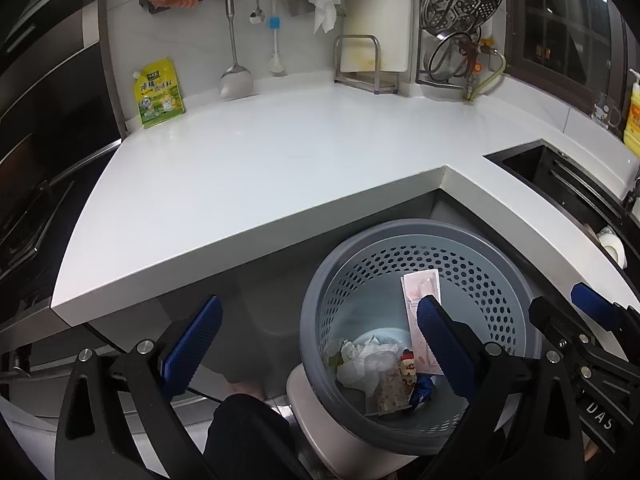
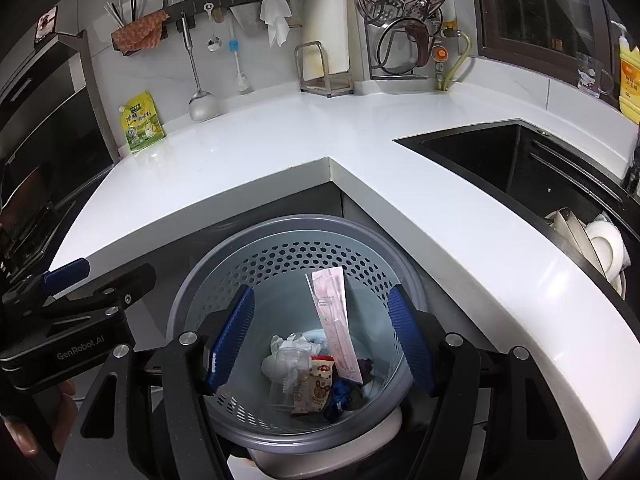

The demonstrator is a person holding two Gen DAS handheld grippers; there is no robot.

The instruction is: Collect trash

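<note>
A grey perforated trash bin (image 1: 496,280) stands on the floor below the corner of the white counter (image 1: 260,168); it also shows in the right wrist view (image 2: 304,254). Inside lie a long pink wrapper (image 2: 334,316), crumpled white plastic (image 2: 288,354), a snack packet (image 2: 318,380) and a blue scrap (image 2: 340,394). My left gripper (image 1: 318,346) is open and empty, beside and above the bin's left rim. My right gripper (image 2: 320,340) is open and empty, directly above the bin's mouth. The right gripper also shows at the right edge of the left wrist view (image 1: 580,320).
A yellow-green pouch (image 1: 158,94) stands against the back wall on the counter. A ladle (image 1: 236,76), a brush, a cloth and a tissue hang from a wall rail. A rack with a cutting board (image 1: 360,60), a black sink (image 2: 480,156) with dishes and a stove at the left surround the counter.
</note>
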